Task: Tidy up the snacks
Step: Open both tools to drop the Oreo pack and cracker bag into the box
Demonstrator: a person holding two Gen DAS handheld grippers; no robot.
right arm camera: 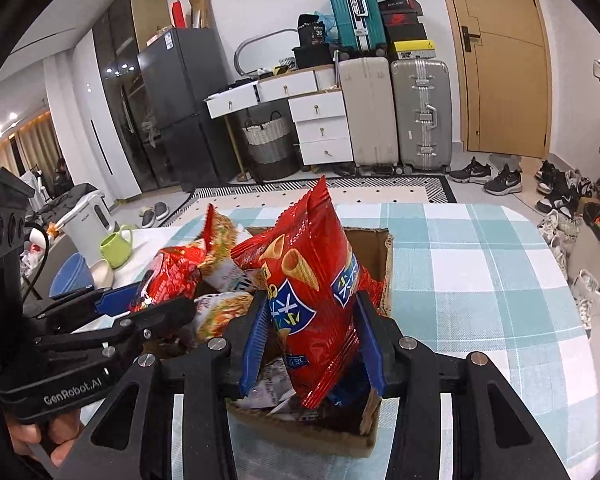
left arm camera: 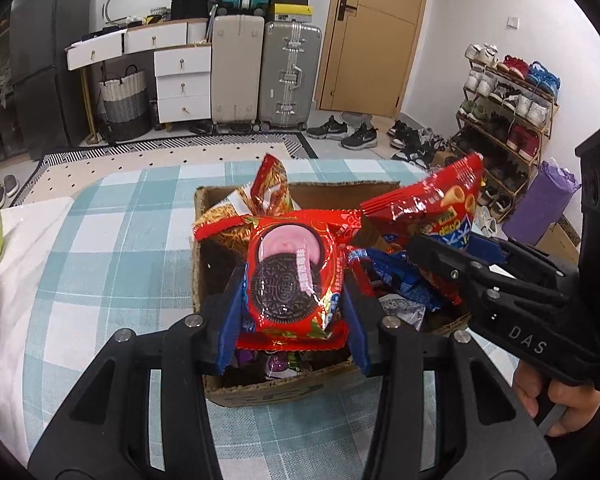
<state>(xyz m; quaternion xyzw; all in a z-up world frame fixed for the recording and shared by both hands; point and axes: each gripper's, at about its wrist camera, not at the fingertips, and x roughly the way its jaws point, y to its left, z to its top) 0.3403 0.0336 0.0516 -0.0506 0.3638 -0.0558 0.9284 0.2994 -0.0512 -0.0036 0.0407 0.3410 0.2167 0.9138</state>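
Packets deep in the cardboard box (left arm camera: 204,216) were mostly buried and hard to read. Above the box, the left gripper (left arm camera: 292,304) clamped a red Oreo packet (left arm camera: 288,276) between its blue pads, while the right gripper (right arm camera: 314,332) pinched a red cone-snack bag (right arm camera: 312,280), upright. The box sat on a checked tablecloth (right arm camera: 480,280)

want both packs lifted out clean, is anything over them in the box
Nothing visible. The red cookie packet sits in the left tool, the red cone-snack bag in the right tool, both topmost above the cardboard box.
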